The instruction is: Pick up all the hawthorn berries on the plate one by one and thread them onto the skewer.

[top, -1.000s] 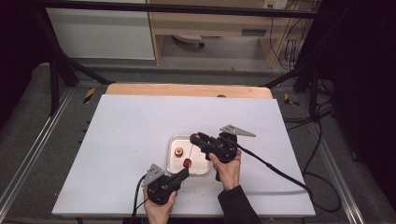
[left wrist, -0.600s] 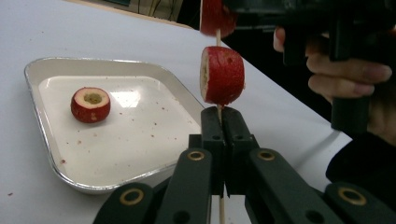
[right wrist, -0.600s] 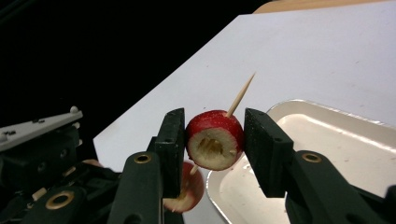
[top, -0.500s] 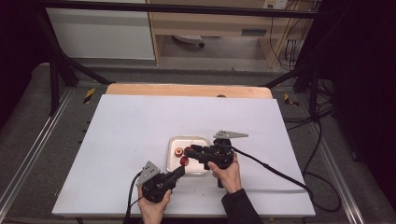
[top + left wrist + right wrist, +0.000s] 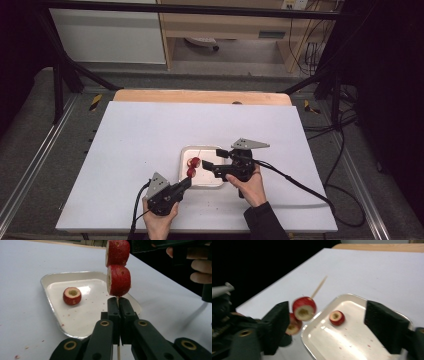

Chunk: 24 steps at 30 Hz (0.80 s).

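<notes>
My left gripper (image 5: pixel 187 182) (image 5: pixel 119 301) is shut on a thin wooden skewer (image 5: pixel 118 352) (image 5: pixel 319 286) that points up and away. Two red fruit rounds are threaded on it, a lower one (image 5: pixel 119 280) (image 5: pixel 293 326) and an upper one (image 5: pixel 117 252) (image 5: pixel 304 308) (image 5: pixel 193 161). My right gripper (image 5: pixel 214 158) (image 5: pixel 329 325) has just been opening. Its jaws now stand wide apart, the upper round close beside one jaw and not pressed. A third round (image 5: pixel 72 296) (image 5: pixel 337 317) lies in the white tray (image 5: pixel 210 184) (image 5: pixel 50 305) (image 5: pixel 362 345).
The tray sits near the front middle of a white table (image 5: pixel 150 130) with a wooden strip (image 5: pixel 200 96) along its far edge. Cables trail from both grippers off the front and right. A hand (image 5: pixel 200 270) holds the right gripper close to the skewer.
The right gripper came down and left to the skewer, and its jaws have spread wide off the upper fruit round. The left gripper still holds the skewer in about the same place.
</notes>
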Motion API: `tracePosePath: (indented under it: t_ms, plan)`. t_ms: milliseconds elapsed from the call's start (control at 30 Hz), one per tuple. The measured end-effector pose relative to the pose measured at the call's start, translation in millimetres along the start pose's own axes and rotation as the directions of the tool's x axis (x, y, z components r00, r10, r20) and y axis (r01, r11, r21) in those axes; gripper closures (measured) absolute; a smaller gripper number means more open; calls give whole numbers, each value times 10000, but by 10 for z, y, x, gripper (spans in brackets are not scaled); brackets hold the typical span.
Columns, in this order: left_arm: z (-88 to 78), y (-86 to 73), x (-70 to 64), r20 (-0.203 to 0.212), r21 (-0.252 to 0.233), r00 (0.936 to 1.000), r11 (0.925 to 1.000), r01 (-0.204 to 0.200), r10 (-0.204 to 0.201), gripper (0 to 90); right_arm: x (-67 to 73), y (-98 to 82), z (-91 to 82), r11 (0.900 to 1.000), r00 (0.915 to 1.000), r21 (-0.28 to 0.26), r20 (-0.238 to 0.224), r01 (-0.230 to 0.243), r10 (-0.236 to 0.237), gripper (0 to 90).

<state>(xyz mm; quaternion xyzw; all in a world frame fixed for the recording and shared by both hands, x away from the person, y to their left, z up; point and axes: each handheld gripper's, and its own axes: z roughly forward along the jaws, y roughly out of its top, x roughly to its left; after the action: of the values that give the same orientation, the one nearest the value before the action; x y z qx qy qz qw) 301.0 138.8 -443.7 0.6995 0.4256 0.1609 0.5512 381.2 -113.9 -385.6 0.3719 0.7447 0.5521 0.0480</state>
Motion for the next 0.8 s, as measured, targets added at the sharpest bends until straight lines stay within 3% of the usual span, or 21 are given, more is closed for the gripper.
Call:
tracePosePath:
  t_ms: [133,233,400,533,667,800]
  plan:
    - [-44,-3,50,-168,234,9997,9995,-196,200,886,-51,-4,6,9966,9983,695,338,449,-473,96]
    - [-89,-10,95,-352,460,9984,9981,-415,432,886,-77,-3,17,9921,9964,1108,547,591,-654,67]
    - [-173,-26,206,-503,696,9977,9967,-419,454,886,-110,27,26,9824,9919,1716,888,744,-906,39]
    - [-224,-24,277,-521,836,9979,9959,-345,389,885,-112,71,84,9671,9851,2388,1239,874,-1196,32]
    - [-264,-20,319,-546,942,9976,9949,-366,418,885,-91,113,200,9546,9843,2831,1186,929,-1310,25]
    - [-300,-23,357,-598,1009,9974,9943,-349,411,885,-78,164,346,9297,9796,3418,922,1373,-1786,33]
